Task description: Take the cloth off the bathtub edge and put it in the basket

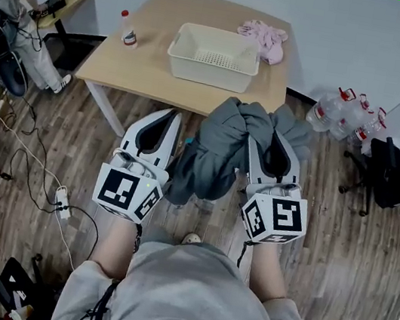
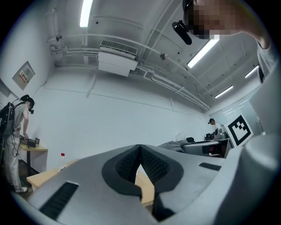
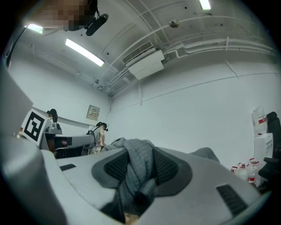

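Cloth (image 1: 216,154), grey and bunched up, hangs in the air in front of the table (image 1: 147,69). It is not yet over the white basket (image 1: 210,69). The label on the little bottle (image 1: 130,30) is too small to read. The right gripper's (image 3: 141,165) jaws are clamped on the cloth. The left gripper's (image 2: 140,154) jaws are together at the tips with nothing in them. From above, the cloth hides the right jaws' tips.
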